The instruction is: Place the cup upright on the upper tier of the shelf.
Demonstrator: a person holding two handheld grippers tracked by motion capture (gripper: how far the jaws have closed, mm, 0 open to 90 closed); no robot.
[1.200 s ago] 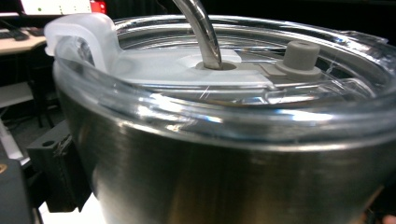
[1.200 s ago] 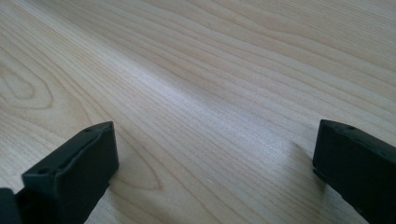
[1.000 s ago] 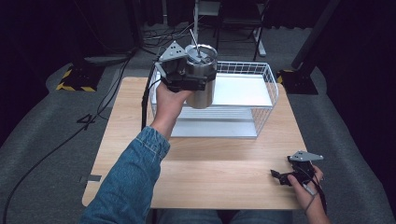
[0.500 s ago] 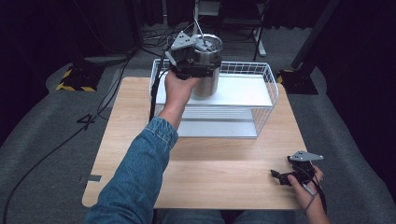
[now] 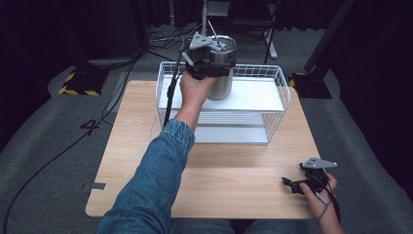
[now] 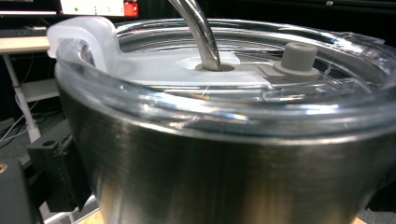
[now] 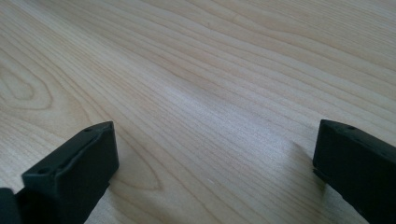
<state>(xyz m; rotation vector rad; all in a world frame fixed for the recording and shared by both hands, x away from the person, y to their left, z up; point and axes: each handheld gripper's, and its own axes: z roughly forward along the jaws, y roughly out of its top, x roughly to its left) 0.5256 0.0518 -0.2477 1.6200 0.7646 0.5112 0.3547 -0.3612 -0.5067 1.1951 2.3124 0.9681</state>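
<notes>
Right now the steel tumbler (image 5: 221,73), clear-lidded with a metal straw (image 6: 198,32) through it, stands upright over the white tray of the wire basket (image 5: 280,80), clamped by my left gripper (image 5: 209,58) near its rim. My right gripper (image 5: 303,184) rests with jaws spread wide on the wooden table (image 5: 234,180), well apart.

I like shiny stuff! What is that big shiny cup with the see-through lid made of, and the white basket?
The big silver cup looks like brushed steel: fine lines, soft reflections. Its clear lid seems plastic, glossy and see-through. The white basket looks like coated metal wire, a thin grid.
</notes>
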